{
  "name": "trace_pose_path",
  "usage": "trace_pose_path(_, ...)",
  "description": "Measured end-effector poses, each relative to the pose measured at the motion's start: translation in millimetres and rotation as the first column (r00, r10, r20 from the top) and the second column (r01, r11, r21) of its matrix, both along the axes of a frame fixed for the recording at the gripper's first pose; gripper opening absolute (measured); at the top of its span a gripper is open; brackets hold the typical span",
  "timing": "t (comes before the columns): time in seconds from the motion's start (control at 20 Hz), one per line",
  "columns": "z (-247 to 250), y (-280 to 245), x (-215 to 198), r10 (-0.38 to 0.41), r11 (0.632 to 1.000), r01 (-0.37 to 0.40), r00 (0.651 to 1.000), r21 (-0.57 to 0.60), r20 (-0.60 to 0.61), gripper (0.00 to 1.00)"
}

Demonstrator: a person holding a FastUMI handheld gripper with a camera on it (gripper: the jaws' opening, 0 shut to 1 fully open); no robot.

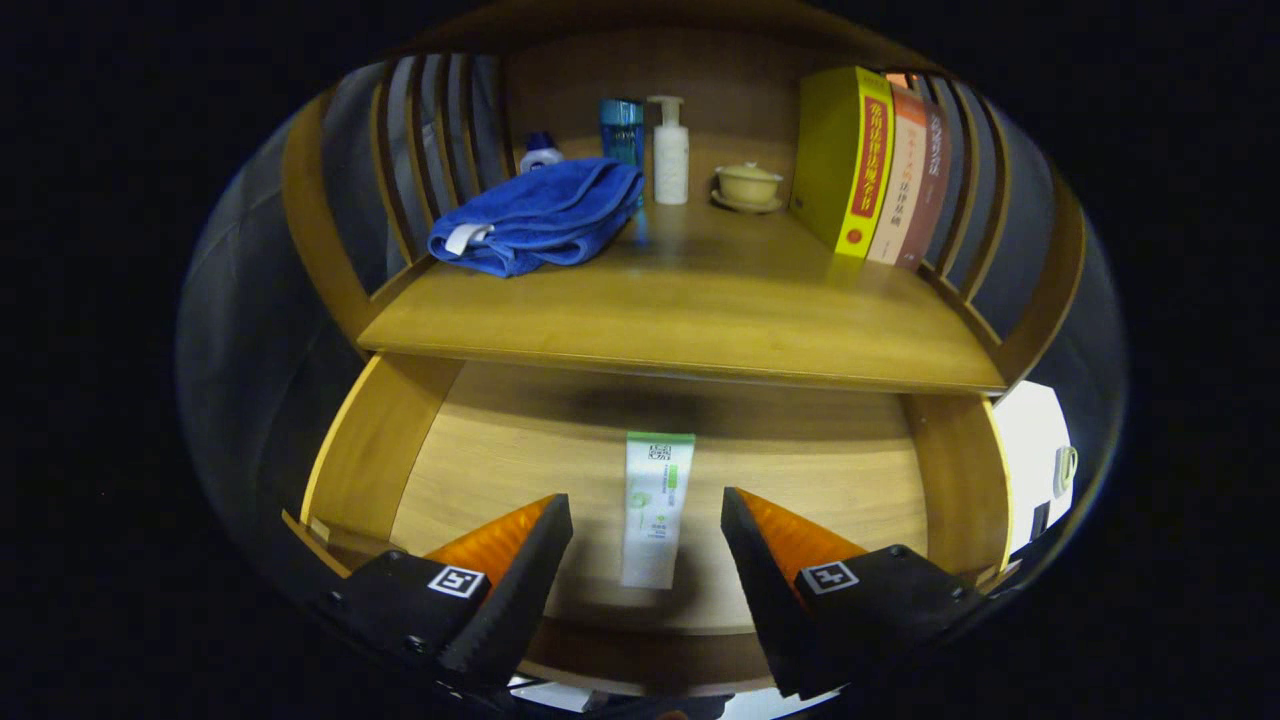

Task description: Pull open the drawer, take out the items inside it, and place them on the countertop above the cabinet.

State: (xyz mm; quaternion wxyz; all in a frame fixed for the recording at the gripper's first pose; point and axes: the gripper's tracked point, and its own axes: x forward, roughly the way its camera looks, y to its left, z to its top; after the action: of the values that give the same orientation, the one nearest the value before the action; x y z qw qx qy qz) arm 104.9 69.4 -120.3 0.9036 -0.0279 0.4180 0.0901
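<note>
Down front, gripper (647,525): jaws spread wide, holding nothing, poised over the open drawer, apparently lining up for a grab.
Tube (657,508): lying flat on the drawer floor between the fingertips, touching neither; long axis runs 6 to 12 o'clock, so the fingers look set to close across its narrow width.
Drawer (372,445): pulled out already, wooden side walls at 9 and 3 o'clock of the tube; I judge the opening step done.
Hidden in drawer: the back slides under the countertop into shadow, so whether more items sit there I cannot tell; the front wall is partly covered by the fingers.
Countertop (690,310): at 12 o'clock beyond the drawer, with a bare middle stretch that looks like the natural drop spot.
Blue towel (540,215): folded, at 11 o'clock on the countertop.
Bottles at the back: blue bottle (622,130) and white pump bottle (669,150) side by side; a small bottle sits half hidden behind the towel.
Lidded cup (747,185): on a saucer, near 12 o'clock.
Books (880,165): upright at 1 o'clock, against the slatted side.
</note>
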Motion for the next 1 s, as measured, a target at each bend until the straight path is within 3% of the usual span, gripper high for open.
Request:
trace_pose_path(0.5,-53.8,8.2,12.5,0.011,0.998,-0.024,0.972,-0.052,-0.234,0.99)
trace_pose_path(0.8,-73.6,12.6,15.2,-0.017,0.999,-0.001,0.947,-0.055,-0.322,0.98)
trace_pose_path(1.0,-73.4,7.9,18.9,-0.039,0.998,0.019,0.936,-0.061,-0.351,0.72)
